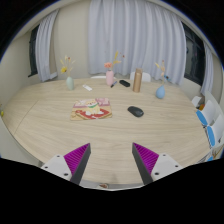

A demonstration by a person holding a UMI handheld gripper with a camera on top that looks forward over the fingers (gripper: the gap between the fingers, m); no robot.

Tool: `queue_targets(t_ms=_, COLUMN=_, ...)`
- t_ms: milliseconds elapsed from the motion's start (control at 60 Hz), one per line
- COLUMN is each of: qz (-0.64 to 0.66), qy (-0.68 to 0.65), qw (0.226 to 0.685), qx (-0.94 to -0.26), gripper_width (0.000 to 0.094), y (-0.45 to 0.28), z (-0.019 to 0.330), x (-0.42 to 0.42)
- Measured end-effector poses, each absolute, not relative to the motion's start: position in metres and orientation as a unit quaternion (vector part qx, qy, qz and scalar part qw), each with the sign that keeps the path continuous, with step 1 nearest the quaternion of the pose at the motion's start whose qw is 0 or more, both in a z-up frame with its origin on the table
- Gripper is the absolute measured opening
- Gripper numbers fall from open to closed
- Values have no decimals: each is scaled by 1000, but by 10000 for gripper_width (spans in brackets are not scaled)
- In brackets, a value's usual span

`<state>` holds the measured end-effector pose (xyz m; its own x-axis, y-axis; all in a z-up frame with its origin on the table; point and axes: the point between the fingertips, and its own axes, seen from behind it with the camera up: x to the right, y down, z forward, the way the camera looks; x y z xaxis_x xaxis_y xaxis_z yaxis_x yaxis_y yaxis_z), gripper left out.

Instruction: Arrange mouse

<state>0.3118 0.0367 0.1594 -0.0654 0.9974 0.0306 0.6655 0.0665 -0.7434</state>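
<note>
A dark mouse (135, 111) lies on the light wooden table (60, 130), just right of a patterned mouse mat (91, 111) with a pale object on it. My gripper (111, 160) is open and empty, its magenta pads (76, 158) spread wide. The mouse is well beyond the fingers, slightly to the right.
At the table's far side stand a pink bottle (109, 76), a brown cylinder (137, 80), a small dark object (124, 83), a blue cup (160, 92), a vase (68, 80). Blue-and-white items (209, 125) sit at the right edge. Curtains hang behind.
</note>
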Motion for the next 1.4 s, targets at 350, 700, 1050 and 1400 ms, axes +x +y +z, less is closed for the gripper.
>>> queue_targets(t_ms=350, qz=260, qy=-642, qw=311, qx=-651, gripper_width=861, y=126, z=136, x=297)
queue_targets(t_ms=700, qz=256, qy=-631, qw=318, qx=-660, gripper_width=858, y=176, z=108, x=256)
queue_targets(t_ms=1050, qz=269, qy=-637, qw=318, qx=-649, gripper_width=856, y=175, z=62, x=149)
queue_targets(t_ms=1400, qz=256, qy=-632, qw=307, qx=-664, gripper_width=859, y=182, z=10, x=60)
